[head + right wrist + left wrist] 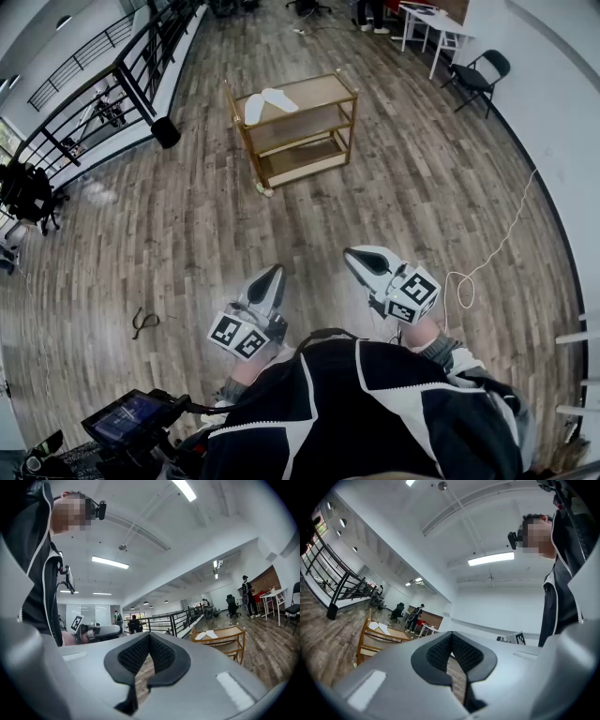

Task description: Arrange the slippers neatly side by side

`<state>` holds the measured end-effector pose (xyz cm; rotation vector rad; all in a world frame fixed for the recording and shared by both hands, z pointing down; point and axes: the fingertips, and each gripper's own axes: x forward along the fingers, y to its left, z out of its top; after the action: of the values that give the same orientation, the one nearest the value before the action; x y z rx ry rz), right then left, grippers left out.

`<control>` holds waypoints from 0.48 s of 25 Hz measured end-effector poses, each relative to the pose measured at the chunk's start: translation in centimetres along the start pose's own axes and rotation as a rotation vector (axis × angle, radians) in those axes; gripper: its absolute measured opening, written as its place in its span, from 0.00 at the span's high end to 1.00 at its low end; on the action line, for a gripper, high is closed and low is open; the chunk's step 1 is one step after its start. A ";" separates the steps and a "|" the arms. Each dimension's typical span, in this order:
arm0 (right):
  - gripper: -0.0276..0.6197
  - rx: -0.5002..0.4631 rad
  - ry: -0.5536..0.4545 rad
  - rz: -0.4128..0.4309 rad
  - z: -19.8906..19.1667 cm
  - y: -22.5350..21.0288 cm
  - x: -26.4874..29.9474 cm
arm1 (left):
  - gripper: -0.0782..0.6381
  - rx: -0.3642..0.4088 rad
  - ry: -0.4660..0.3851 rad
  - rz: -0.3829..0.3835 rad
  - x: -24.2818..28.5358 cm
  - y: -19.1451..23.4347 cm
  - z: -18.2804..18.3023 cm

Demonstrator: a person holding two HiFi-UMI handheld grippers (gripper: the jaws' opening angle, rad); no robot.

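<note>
We see a pair of white slippers (267, 101) lying flat on the top shelf of a three-shelf wooden cart (323, 89), toward its left end. They are not parallel: they spread apart at an angle, with their ends close together toward the cart's far edge. We cannot tell whether they touch.

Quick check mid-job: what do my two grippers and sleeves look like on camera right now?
Both the left gripper and right gripper have smooth light-grey tapered shells, with black mesh-textured pads lining the jaws. Each carries a white cube printed with black square markers. The jacket is black with white piping and grey cuffs.
</note>
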<state>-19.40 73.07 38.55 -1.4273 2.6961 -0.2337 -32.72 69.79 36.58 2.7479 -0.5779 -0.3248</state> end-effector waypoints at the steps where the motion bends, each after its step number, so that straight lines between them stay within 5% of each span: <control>1: 0.95 0.015 -0.003 -0.004 -0.1 0.0 -0.1 | 0.87 0.001 0.000 -0.001 0.1 -0.1 0.0; 12: 0.95 0.062 -0.019 -0.014 -0.4 0.7 -1.6 | 0.87 0.011 0.038 -0.044 0.7 -1.8 -0.2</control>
<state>-19.18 74.81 38.87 -1.4247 2.6402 -0.2997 -31.40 71.08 36.01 2.7740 -0.5112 -0.2800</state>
